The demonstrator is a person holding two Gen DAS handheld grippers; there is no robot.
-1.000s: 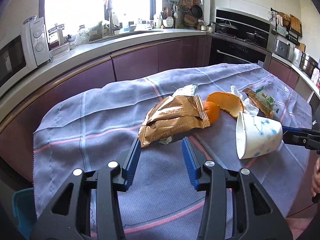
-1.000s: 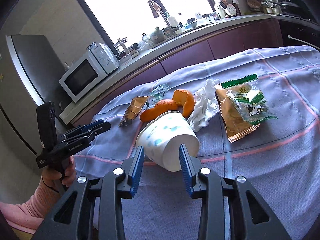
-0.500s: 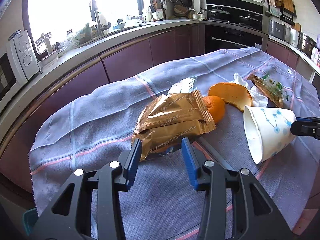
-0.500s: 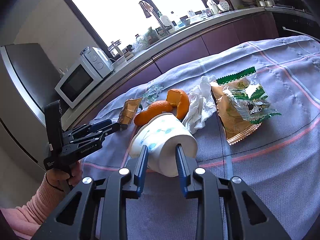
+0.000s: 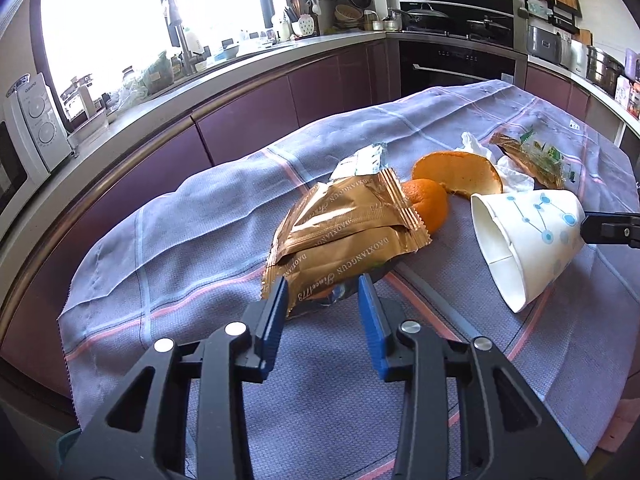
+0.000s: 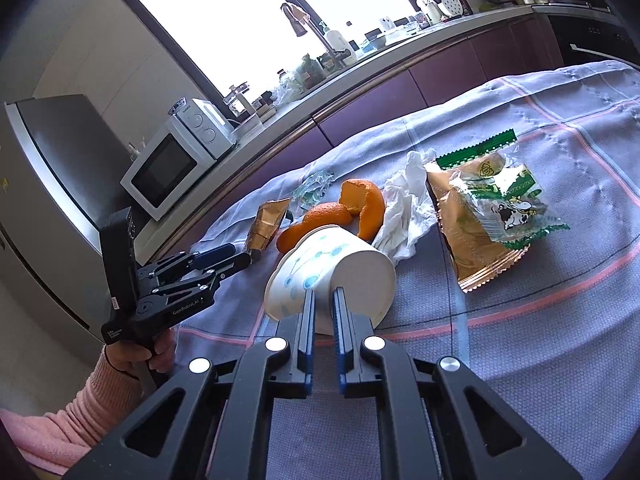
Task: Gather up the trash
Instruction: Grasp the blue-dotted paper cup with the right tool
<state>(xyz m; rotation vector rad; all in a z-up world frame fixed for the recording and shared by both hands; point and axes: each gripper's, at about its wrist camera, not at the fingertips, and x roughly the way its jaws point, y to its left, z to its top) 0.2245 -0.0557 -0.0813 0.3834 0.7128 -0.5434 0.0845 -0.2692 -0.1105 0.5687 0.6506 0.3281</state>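
The right tool (image 6: 323,294) was pinched nearly shut on the bottom rim of the white paper cup with blue dot-and-line print (image 6: 332,272), which lay on its side on the grey-blue checked cloth (image 6: 560,360) over the desk, mouth turned away from that tool toward the left one. The left tool (image 5: 322,286) stood at a middling gap and its jaws were closing; the near edge of the gold foil snack wrapper (image 5: 344,236) lay between the blue pads (image 5: 276,312), which did not yet appear to press it. Just beyond that wrapper from the left tool sat the orange peel pieces (image 5: 430,200), with a crumpled white tissue (image 6: 400,204) and a clear green-printed snack bag (image 6: 492,204) farther off, ahead and to the right of the right tool. Judgement: the step in hand was a two-handed pickup, cup as container and wrapper as first load. To do it well, the left pads should bite the wrapper's doubled edge, not the cloth beneath, so the closing should finish with the tips just clear of the fabric. The thin rim grip on the cup looked likely to let it swing, so lift slowly and turn the mouth upward before loading. The foil was stiff and springy, likely to need folding to fit.
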